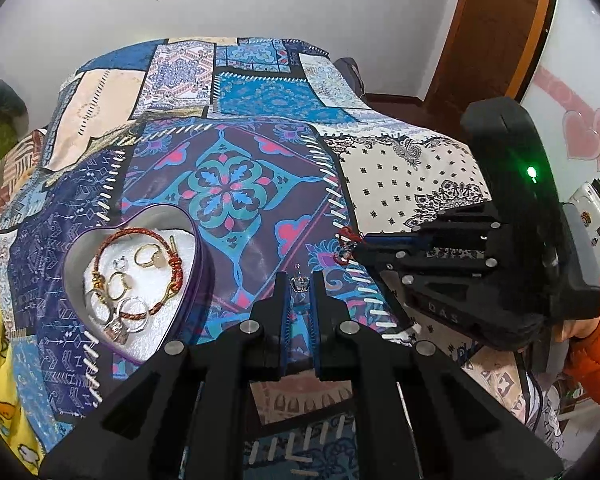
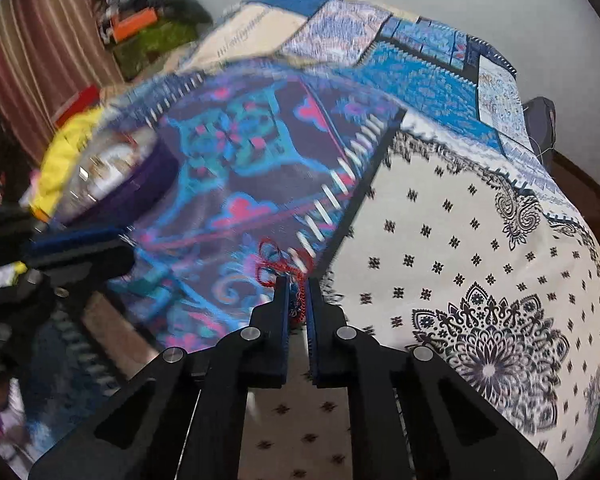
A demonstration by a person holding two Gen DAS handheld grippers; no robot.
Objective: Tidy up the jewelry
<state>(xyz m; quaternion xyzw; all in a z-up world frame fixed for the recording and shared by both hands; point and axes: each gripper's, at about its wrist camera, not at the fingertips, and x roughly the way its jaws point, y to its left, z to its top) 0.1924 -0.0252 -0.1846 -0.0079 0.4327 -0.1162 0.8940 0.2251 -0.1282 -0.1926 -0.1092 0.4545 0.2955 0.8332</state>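
One heart-shaped tin is sitting at lower left of the left view, holding one braided red bracelet and several metal rings. Left gripper is pinching one small silver charm between its tips. Right gripper is clenching one red cord, low centre on the patchwork cloth.

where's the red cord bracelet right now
The red cord bracelet is pinched at the tips of the right gripper, over the patchwork cloth, to the right of the heart-shaped tin.
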